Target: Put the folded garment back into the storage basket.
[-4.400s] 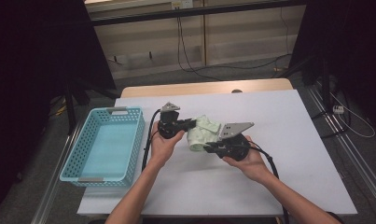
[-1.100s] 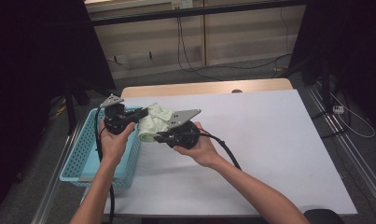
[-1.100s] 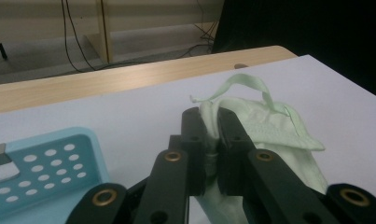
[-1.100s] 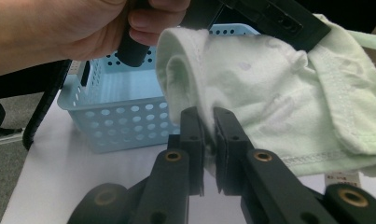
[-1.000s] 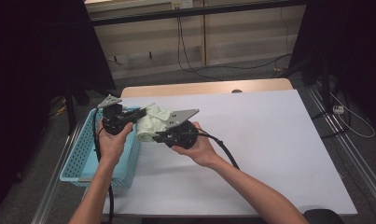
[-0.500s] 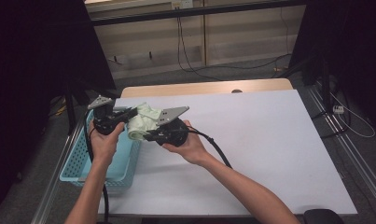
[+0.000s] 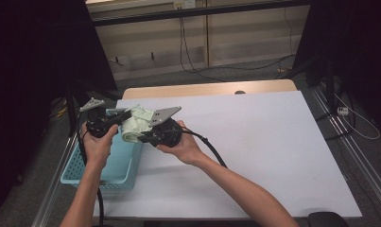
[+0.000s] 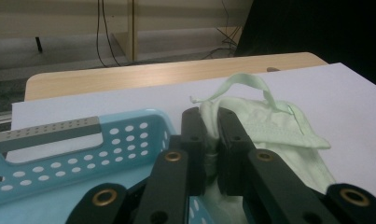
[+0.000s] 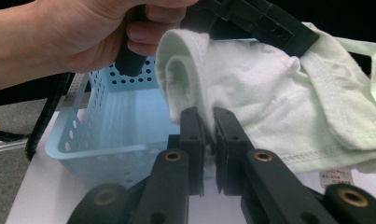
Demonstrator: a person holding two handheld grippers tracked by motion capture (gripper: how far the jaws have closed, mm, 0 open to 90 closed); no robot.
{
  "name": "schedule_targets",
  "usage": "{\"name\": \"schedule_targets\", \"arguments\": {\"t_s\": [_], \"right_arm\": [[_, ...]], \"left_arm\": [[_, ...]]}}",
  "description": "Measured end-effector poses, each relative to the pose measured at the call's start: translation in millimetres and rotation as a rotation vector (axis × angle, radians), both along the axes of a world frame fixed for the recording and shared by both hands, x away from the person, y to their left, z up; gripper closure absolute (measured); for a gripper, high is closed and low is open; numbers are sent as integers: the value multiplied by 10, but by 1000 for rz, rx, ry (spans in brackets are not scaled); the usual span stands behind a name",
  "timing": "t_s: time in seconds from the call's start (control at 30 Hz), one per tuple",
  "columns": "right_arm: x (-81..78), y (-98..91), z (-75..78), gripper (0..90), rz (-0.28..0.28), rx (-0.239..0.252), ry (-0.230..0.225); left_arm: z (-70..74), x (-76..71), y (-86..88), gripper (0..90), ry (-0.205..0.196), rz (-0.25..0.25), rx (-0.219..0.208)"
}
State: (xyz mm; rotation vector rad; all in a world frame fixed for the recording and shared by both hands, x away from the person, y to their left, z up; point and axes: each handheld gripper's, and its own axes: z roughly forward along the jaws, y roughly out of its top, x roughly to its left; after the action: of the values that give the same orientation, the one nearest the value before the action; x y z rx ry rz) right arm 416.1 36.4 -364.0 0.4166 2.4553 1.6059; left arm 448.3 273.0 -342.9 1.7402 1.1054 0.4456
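A folded pale green garment (image 7: 135,125) hangs in the air between my two grippers, above the right rim of the light blue basket (image 7: 100,163). My left gripper (image 7: 123,117) is shut on one side of it; in the left gripper view the garment (image 8: 265,123) is pinched between the black jaws of that gripper (image 8: 212,133). My right gripper (image 7: 142,137) is shut on the nearer folded edge. In the right gripper view its own gripper (image 9: 208,126) clamps the garment (image 9: 269,88), with the basket (image 9: 115,126) behind and the other hand above.
The white table top (image 7: 273,142) stretches to the right of the basket. A wooden strip (image 7: 212,89) runs along the table's far edge. Cables trail from both grippers toward the near edge. Dark floor and a metal rail lie left of the basket.
Both grippers have carried the garment leftward, from the table's middle to above the basket's right side. Their grip on it is unchanged.
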Motion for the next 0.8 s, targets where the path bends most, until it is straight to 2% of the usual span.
{"name": "schedule_targets", "arguments": {"t_s": [0.37,0.8], "right_arm": [[40,165,30,835,12,-23,-17],[92,346,0,835,22,-29,-6]], "left_arm": [[-4,9,125,833,0,32,3],[-31,20,282,833,10,61,-1]]}}
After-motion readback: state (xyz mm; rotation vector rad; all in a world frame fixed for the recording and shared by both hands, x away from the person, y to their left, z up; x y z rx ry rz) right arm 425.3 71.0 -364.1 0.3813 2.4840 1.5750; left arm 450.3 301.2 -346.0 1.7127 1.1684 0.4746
